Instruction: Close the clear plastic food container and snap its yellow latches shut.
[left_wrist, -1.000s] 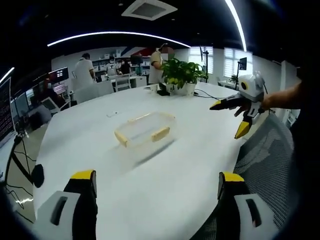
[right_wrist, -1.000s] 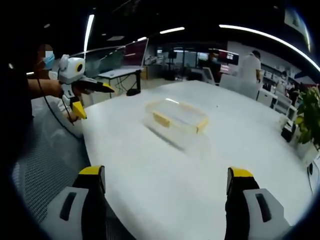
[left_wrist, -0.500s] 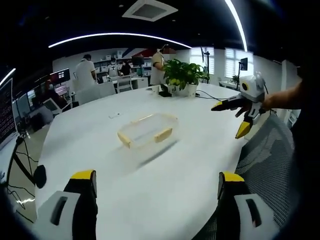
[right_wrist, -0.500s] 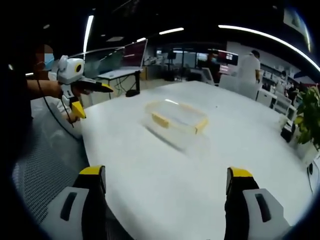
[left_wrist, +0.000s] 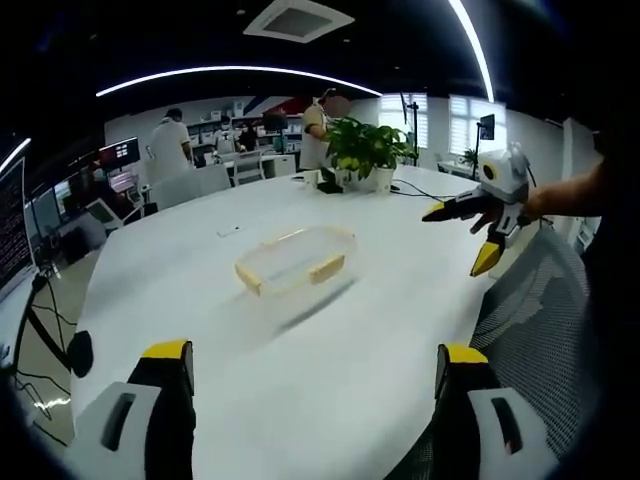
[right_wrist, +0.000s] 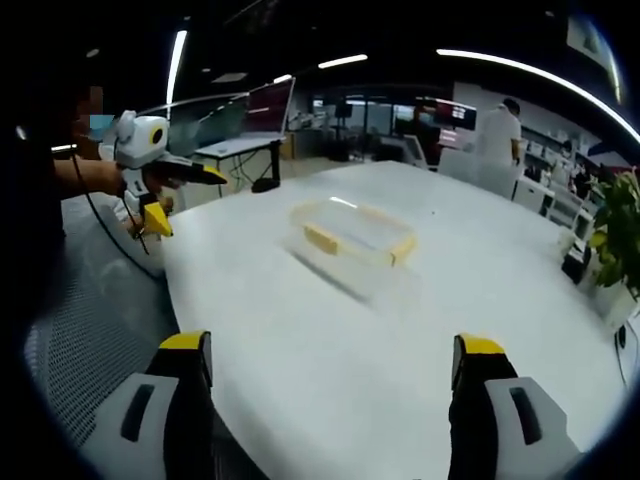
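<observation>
Little has moved since half a second ago. Both grippers (left_wrist: 315, 380) (right_wrist: 332, 375), jaws wide, should be brought beside the container (left_wrist: 295, 260) (right_wrist: 355, 235) squarely.

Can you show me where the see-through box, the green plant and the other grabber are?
clear container (left_wrist: 296, 259), left gripper view, on its clear lid top.
potted plant (left_wrist: 366, 146), left gripper view, on its leaves.
right gripper (left_wrist: 470, 238), left gripper view, midway between its yellow tips.
</observation>
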